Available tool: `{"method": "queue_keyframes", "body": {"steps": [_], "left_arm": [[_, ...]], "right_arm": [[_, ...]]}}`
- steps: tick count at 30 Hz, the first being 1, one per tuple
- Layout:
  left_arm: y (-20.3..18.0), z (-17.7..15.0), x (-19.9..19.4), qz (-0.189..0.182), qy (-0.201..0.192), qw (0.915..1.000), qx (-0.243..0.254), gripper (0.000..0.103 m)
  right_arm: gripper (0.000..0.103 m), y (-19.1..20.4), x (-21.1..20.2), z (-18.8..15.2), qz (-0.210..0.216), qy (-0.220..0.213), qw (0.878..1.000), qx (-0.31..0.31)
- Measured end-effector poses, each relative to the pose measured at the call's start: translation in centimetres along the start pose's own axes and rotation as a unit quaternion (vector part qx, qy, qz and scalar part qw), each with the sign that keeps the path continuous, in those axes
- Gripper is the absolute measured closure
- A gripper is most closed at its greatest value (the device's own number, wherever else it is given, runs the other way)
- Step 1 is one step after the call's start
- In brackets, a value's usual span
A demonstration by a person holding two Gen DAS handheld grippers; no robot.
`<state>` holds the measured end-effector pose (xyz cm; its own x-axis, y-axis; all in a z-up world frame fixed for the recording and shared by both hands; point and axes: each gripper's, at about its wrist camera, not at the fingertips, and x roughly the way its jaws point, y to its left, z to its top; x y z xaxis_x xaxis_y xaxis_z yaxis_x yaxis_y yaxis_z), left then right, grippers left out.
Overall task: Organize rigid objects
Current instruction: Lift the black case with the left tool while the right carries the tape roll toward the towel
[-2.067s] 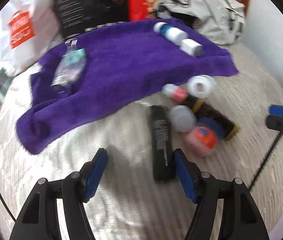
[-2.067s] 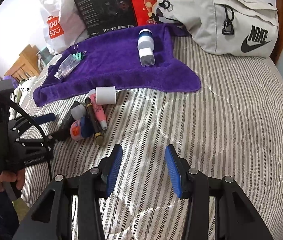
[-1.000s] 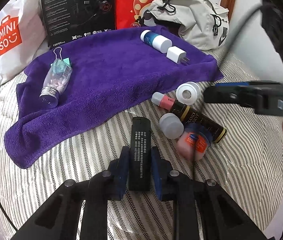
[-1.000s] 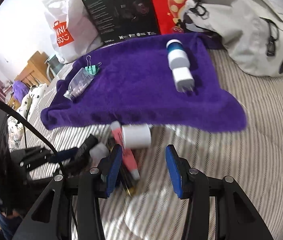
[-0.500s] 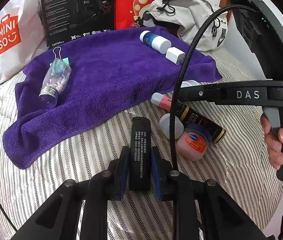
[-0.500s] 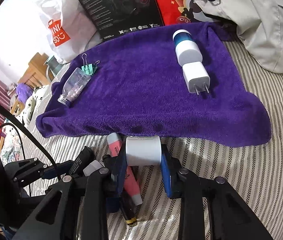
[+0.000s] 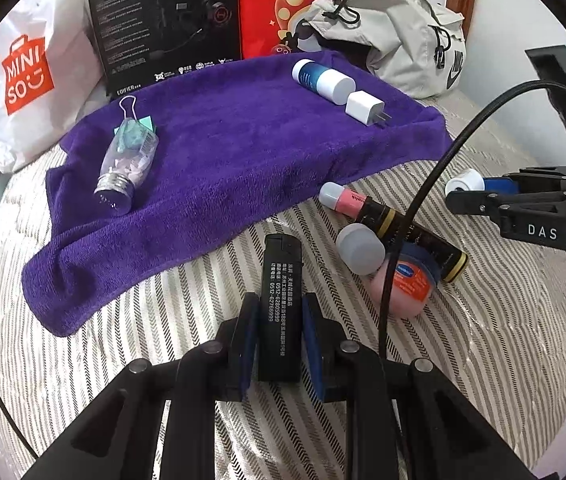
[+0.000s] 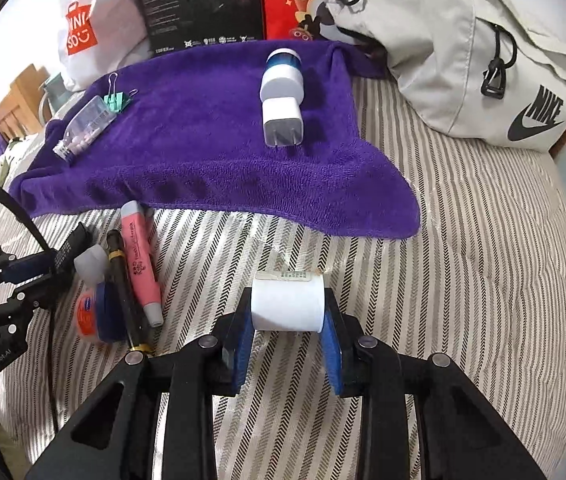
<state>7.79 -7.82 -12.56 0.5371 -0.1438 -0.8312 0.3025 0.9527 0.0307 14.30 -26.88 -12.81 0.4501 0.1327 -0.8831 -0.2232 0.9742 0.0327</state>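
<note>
My left gripper (image 7: 277, 320) is shut on a black bar with white print (image 7: 279, 280), low over the striped bedcover. My right gripper (image 8: 286, 320) is shut on a white roll (image 8: 286, 306), held just in front of the purple towel (image 8: 203, 160). On the towel lie a white charger (image 8: 282, 122), a blue-and-white bottle (image 8: 282, 76), a clear bottle (image 7: 127, 164) and a binder clip (image 7: 129, 108). Beside the towel's edge a pink tube (image 8: 139, 264), a black-and-gold tube (image 7: 411, 236), a small white-capped bottle (image 7: 361, 248) and a round blue-lidded jar (image 7: 407, 284) lie bunched together.
A grey sports bag (image 8: 463, 52) sits at the towel's far right corner. A black headset box (image 7: 167, 20), a red bag (image 7: 307, 4) and a white shopping bag (image 7: 27, 80) stand behind the towel. A black cable (image 7: 415, 216) crosses the left wrist view.
My right gripper has carried the white roll out of the pile, to the right, away from the pink tube. The left gripper stays shut on the black bar.
</note>
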Motion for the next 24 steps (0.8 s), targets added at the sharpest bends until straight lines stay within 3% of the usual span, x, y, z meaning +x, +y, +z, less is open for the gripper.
{"method": "queue_keyframes", "body": {"steps": [7,12,24], "left_arm": [[0.5,-0.2,0.0,-0.013,-0.009,0.9998,-0.011,0.082],[2.0,-0.7,-0.6,-0.035,-0.007,0.9985,-0.042,0.082],[4.6,0.3,-2.8,-0.03,-0.018,0.9971,-0.068,0.082]], "right_arm": [[0.072,0.1,0.0,-0.1,-0.008,-0.009,1.0,-0.001],[0.072,-0.1,-0.7,-0.3,0.025,-0.003,1.0,0.012],[0.072,0.8,-2.9,0.1,0.044,-0.011,0.999,-0.004]]}}
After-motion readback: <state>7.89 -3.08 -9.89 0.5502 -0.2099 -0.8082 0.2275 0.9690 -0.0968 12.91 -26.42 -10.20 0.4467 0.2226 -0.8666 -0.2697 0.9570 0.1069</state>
